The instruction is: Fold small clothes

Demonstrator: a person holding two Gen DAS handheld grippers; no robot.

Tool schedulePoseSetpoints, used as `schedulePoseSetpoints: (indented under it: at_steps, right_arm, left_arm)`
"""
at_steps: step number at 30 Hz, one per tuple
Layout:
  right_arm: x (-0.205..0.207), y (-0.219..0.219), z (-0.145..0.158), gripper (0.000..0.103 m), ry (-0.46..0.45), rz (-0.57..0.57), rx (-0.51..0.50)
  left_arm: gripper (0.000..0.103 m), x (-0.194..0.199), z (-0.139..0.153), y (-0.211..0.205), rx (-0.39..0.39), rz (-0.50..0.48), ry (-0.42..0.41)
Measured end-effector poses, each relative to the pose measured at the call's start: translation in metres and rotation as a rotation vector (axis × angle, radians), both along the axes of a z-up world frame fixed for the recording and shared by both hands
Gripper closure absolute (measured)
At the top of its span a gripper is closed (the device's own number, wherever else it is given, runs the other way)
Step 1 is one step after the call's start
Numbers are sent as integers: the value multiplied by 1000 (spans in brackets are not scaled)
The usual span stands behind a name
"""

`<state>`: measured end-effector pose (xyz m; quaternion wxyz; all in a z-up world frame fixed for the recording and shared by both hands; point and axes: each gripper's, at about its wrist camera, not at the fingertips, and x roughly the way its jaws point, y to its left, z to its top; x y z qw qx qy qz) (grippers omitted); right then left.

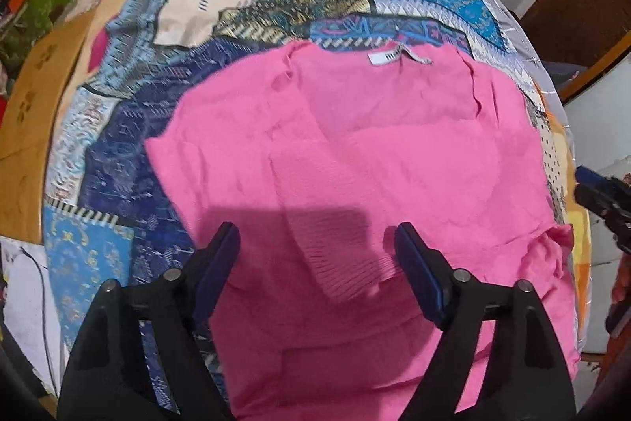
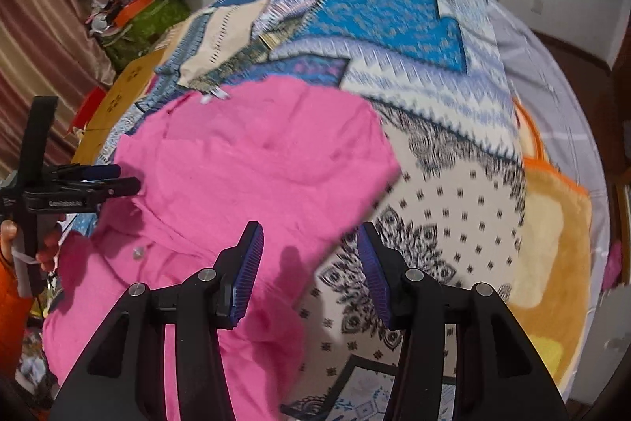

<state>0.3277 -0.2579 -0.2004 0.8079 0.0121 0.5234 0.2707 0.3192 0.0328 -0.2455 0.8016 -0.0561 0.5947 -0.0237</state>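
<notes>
A pink knit garment point(image 1: 355, 152) lies spread on a patterned bedspread point(image 1: 221, 10), its neck label point(image 1: 384, 58) at the far edge. A ribbed cuff point(image 1: 347, 263) is folded onto its middle. My left gripper point(image 1: 317, 243) is open and empty, hovering over the cuff. The right gripper shows at the right edge point(image 1: 603, 196). In the right wrist view my right gripper point(image 2: 311, 239) is open and empty above the garment's right edge point(image 2: 252, 164). The left gripper point(image 2: 118, 180) hovers at the garment's left side there.
The patchwork bedspread point(image 2: 434, 105) covers the whole bed. A wooden board point(image 1: 27, 113) runs along the left side, with a pile of clutter point(image 2: 146, 2) beyond it. An orange blanket point(image 2: 552, 223) lies at the right.
</notes>
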Motion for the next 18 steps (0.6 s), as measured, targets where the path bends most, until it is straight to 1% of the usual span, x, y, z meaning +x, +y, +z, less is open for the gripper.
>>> schedulePoseSetpoints:
  at_steps: [1,3,4,5,6,9,11,12,13,14,16,18]
  right_arm:
    - [0,-1,-4,57,11,-2,2]
    - [-2,-3,-11,57,28,-3,6]
    - [-3,-4,-15,57,36,-3,9]
    - [-4,-5,-18,57,44,-3,12]
    - [-4,-5,-21,57,52,-4,16]
    - [-4,-5,-27,57,71,-5,30]
    - [-6,-4,-31,57,81,-7,38]
    - [-7,-3,-33,57,85,-8,40]
    - [-8,-3,-34,57,90,-10,42]
    - [-9,-4,-35,57,93,-12,44]
    - [-10,-4,-36,57,95,-17,46]
    - [-12,-4,-35,57,97,-20,48]
  left_arm:
    - [27,-1,-1,-1,-9,-2,5]
    - [28,-4,-5,-1,-32,-3,15]
    - [31,-4,-7,-1,-42,0,20]
    - [37,-4,-10,0,-51,5,27]
    - [38,-4,-12,2,-55,13,31]
    - [46,-3,-10,3,-73,16,3]
    - [59,0,-9,4,-89,3,-13]
    - [62,2,-9,4,-93,9,-14]
    - [72,4,-9,5,-98,18,-16]
    - [87,6,-9,5,-107,21,-19]
    - [91,8,-7,4,-104,25,-23]
    - [93,7,-2,-1,-76,22,-48]
